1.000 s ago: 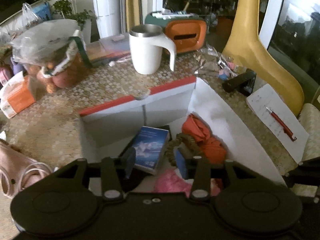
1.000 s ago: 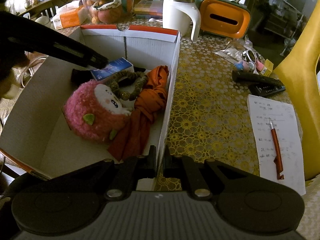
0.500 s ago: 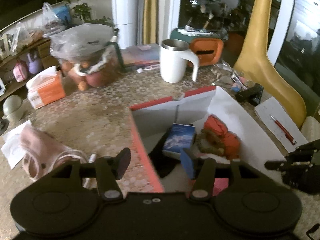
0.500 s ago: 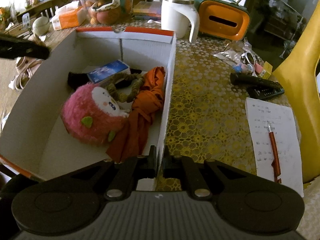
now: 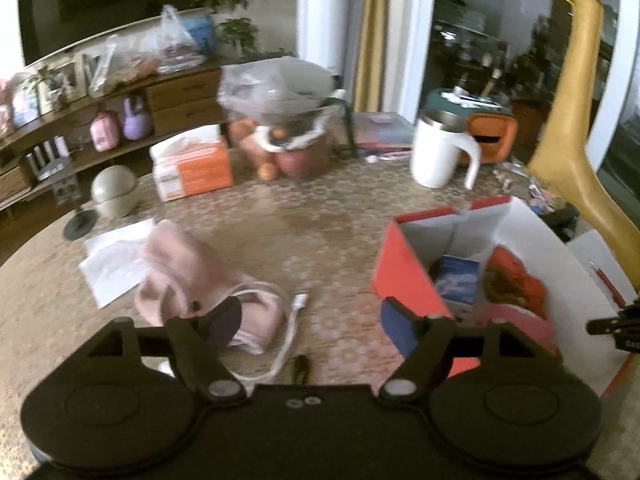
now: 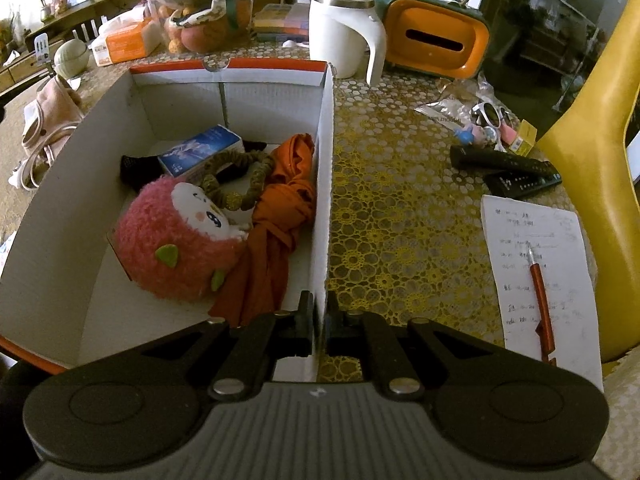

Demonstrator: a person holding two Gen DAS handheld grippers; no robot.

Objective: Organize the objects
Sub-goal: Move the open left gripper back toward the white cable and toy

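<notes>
Across the desk [image 5: 320,216] lies a soft pink pouch [image 5: 188,276], best pinched mid-fold by the left gripper [image 5: 312,320], its empty fingers opening, while the right gripper [image 6: 318,320] pinches the box [image 6: 325,184] wall.

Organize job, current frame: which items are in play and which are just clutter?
In play:
- box, wall pinched by right gripper
- plush, orange cloth, blue packet inside it
- pink pouch and white cable, under the opening left gripper

Clutter:
- mug
- remotes
- notepad, pen
- tissue box
</notes>
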